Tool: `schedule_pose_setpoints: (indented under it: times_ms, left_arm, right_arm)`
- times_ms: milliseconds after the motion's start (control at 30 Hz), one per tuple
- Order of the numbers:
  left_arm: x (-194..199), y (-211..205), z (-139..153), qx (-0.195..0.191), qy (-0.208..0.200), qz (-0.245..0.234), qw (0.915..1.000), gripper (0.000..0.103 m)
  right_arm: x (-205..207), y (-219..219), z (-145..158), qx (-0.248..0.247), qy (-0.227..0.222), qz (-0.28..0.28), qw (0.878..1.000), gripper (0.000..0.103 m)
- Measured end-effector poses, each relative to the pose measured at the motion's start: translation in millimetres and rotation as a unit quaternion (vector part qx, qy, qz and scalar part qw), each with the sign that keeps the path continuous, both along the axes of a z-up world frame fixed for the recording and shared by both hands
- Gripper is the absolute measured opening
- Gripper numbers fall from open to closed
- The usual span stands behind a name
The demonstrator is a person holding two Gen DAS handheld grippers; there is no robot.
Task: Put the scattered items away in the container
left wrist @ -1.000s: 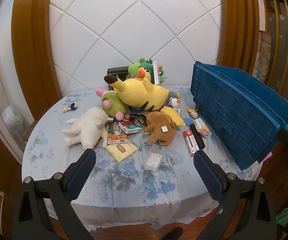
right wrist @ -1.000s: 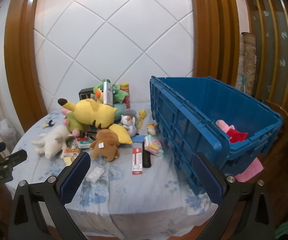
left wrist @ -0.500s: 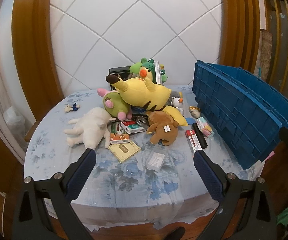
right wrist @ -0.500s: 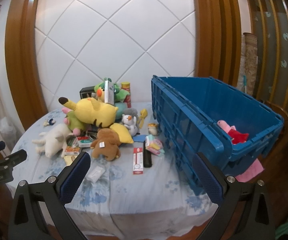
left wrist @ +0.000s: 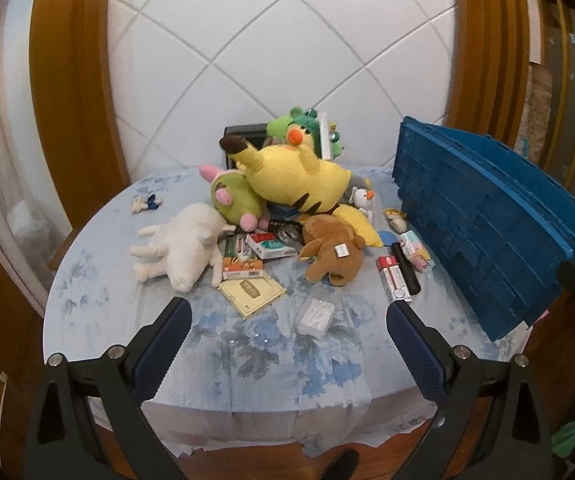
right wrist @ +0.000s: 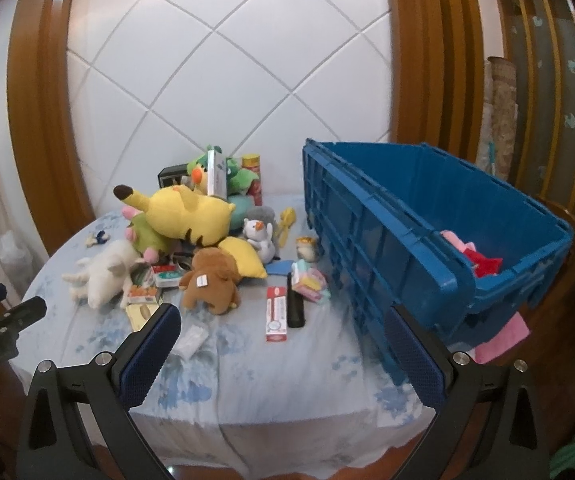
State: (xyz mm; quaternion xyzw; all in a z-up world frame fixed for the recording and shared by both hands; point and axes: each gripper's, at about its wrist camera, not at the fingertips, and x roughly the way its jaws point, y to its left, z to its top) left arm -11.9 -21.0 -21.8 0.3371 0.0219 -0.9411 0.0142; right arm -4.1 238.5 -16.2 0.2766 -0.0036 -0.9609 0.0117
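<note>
A blue crate (right wrist: 427, 216) stands on the right of the round table and shows in the left wrist view (left wrist: 487, 216) too; it holds a pink and red item (right wrist: 475, 252). A heap of toys lies mid-table: a yellow plush (left wrist: 295, 176), a white plush (left wrist: 183, 244), a brown bear (left wrist: 331, 252), a green-pink plush (left wrist: 235, 196), small boxes (left wrist: 243, 256) and a red tube box (right wrist: 276, 312). My left gripper (left wrist: 287, 320) is open and empty above the table's near edge. My right gripper (right wrist: 281, 328) is open and empty, near the front edge.
The table (left wrist: 99, 280) wears a blue floral cloth. A white tiled wall with wooden frames stands behind. A clear plastic case (left wrist: 314, 316) and a yellow card (left wrist: 252, 290) lie near the front. A small toy (left wrist: 145, 203) lies at far left.
Both grippers have drifted slightly; the table scene sits a little higher and closer in the views. Nothing has been taken hold of.
</note>
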Motion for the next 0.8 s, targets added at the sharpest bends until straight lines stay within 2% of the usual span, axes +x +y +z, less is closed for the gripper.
schedule_pose_setpoints:
  times_ms: [333, 567, 667, 800]
  left_arm:
    - [-64.3, -33.7, -69.3, 0.014, -0.066, 0.051, 0.9964, 0.099]
    - [-130.4, -44.6, -117.4, 0.016, -0.127, 0.095, 0.9872, 0.099]
    - [-156.2, -34.0, -137.0, 0.007, -0.146, 0.09, 0.9852, 0.099]
    - [-180.4, -9.9, -163.7, -0.004, -0.17, 0.063, 0.9835, 0.099]
  right_arm:
    - [-100.9, -17.7, -64.4, -0.018, -0.071, 0.063, 0.995, 0.103]
    - [-179.0, -26.5, -113.8, -0.028, -0.127, 0.101, 0.986, 0.103]
    - [-216.4, -24.0, -140.0, -0.028, -0.156, 0.107, 0.981, 0.103]
    - [-245.9, -17.4, -174.1, -0.028, -0.199, 0.109, 0.974, 0.103]
